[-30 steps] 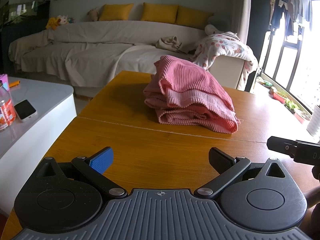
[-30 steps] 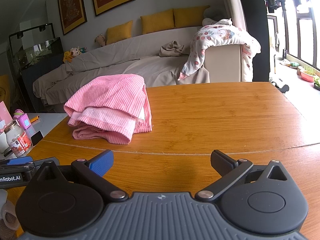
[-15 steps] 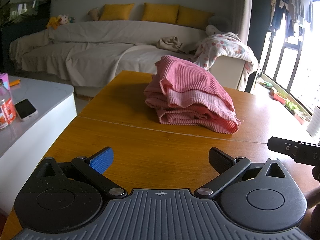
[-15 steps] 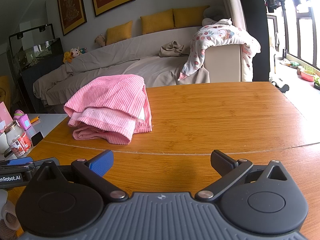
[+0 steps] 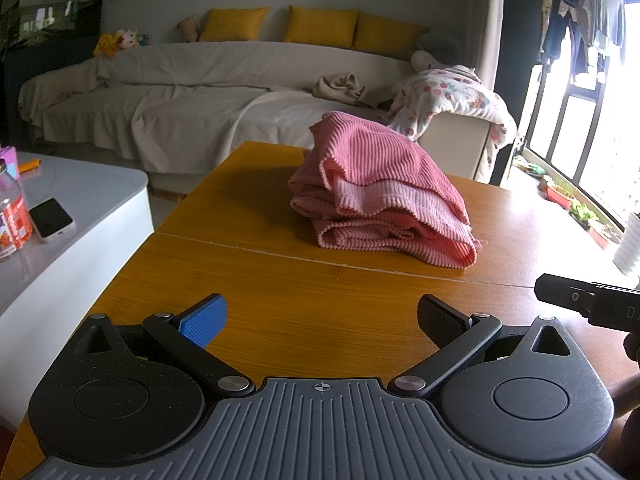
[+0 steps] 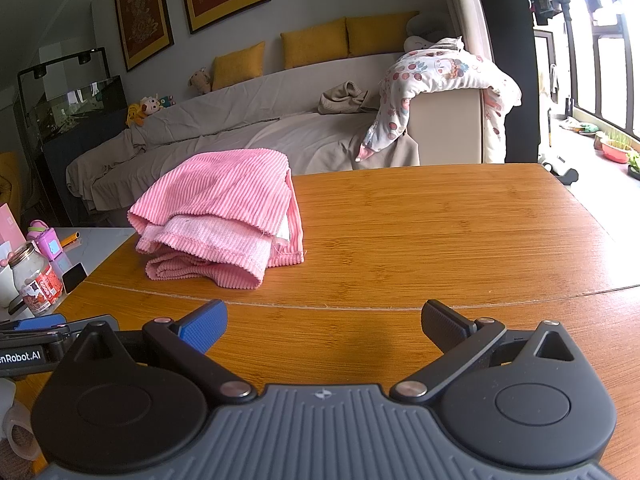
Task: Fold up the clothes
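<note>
A wooden counter stands before a sheet-draped sofa with yellow cushions. The left gripper and the right gripper hover low over the near edge, jaws spread wide and holding nothing. The folded pink ribbed garment lies ahead of both, well apart, beyond the counter's seam.

Daylight glares through the window, frame edges bow, focus stays sharp.
</note>
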The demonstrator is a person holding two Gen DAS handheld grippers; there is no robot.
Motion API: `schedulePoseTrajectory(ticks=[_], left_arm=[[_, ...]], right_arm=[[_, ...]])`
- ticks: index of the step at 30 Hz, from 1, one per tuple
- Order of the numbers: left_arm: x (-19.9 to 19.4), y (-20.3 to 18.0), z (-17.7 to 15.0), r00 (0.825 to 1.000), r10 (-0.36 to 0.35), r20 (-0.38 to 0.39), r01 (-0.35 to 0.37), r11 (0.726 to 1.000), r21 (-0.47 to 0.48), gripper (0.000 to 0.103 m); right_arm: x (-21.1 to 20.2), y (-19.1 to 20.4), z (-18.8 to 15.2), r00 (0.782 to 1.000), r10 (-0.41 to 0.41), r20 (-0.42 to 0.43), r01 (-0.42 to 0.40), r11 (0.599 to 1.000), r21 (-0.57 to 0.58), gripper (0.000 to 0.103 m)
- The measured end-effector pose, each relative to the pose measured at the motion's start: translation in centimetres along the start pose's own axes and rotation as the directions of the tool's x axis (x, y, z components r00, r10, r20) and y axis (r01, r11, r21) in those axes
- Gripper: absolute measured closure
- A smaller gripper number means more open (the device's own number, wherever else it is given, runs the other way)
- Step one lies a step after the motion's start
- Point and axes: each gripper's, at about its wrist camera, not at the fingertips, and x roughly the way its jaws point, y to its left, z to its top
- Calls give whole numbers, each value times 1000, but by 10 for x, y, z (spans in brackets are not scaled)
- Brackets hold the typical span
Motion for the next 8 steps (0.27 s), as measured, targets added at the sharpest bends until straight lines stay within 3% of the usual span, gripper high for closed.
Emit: schedulePoseTrajectory(ticks=[8], left_arm=[[-1,1,1,1000,0,9,0,1000,-2,0]], right_arm=[[4,-2,2,1000,10,-28,-9,1000,17,0]])
